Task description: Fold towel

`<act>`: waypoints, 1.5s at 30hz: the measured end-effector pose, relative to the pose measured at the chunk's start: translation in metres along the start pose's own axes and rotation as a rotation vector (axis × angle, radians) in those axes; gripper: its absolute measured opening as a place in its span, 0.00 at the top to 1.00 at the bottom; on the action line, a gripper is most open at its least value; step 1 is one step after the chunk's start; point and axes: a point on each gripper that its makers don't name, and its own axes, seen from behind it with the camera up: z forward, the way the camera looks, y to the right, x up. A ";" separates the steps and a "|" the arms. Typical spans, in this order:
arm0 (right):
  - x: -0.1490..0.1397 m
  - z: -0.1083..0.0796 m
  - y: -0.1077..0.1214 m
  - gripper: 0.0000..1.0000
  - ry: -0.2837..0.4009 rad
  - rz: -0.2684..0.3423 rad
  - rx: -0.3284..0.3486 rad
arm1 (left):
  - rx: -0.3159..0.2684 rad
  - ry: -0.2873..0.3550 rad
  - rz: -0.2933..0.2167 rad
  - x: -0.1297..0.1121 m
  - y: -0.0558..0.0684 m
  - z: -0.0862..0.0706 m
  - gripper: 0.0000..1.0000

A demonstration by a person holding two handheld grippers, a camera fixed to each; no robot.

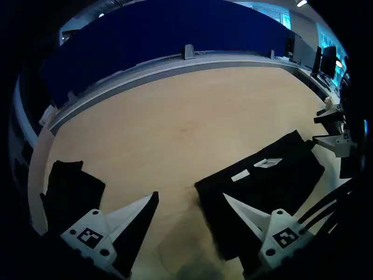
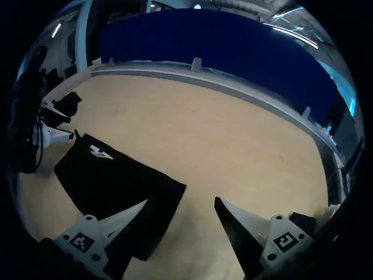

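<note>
A black towel (image 1: 275,179) lies flat on the light wooden table (image 1: 186,121), with two small white labels on top. My left gripper (image 1: 189,194) hovers open over the table by the towel's near corner; its right finger overlaps the towel's edge and nothing is between the fingers. The right gripper (image 1: 332,127) shows at the towel's far end, fingers apart. In the right gripper view the towel (image 2: 112,179) lies at lower left. My right gripper (image 2: 181,199) is open just beside the towel's edge. The left gripper (image 2: 55,122) stands beyond the towel.
A second black cloth (image 1: 70,189) lies at the table's left end (image 2: 70,102). A blue partition (image 1: 163,37) and a grey rail (image 1: 196,63) run along the table's far edge. Monitors (image 1: 326,58) stand at the far right. Bare wood stretches behind the towel.
</note>
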 end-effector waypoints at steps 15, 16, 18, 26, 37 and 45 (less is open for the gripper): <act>-0.004 -0.018 -0.009 0.00 0.002 -0.027 0.015 | -0.019 0.011 -0.008 -0.012 0.006 -0.023 0.08; -0.006 -0.020 -0.011 0.00 0.002 -0.025 0.016 | -0.020 0.011 -0.009 -0.014 0.007 -0.025 0.08; -0.009 -0.024 -0.013 0.00 0.001 -0.021 0.018 | -0.022 0.010 -0.012 -0.018 0.008 -0.029 0.08; -0.025 -0.043 -0.019 0.00 -0.006 -0.006 0.015 | -0.026 0.005 -0.029 -0.037 0.013 -0.048 0.08; -0.035 -0.059 -0.023 0.00 0.000 0.006 0.011 | -0.018 0.011 -0.039 -0.056 0.014 -0.067 0.08; -0.034 -0.060 -0.033 0.00 -0.002 -0.026 0.053 | 0.011 0.016 -0.081 -0.073 0.006 -0.086 0.08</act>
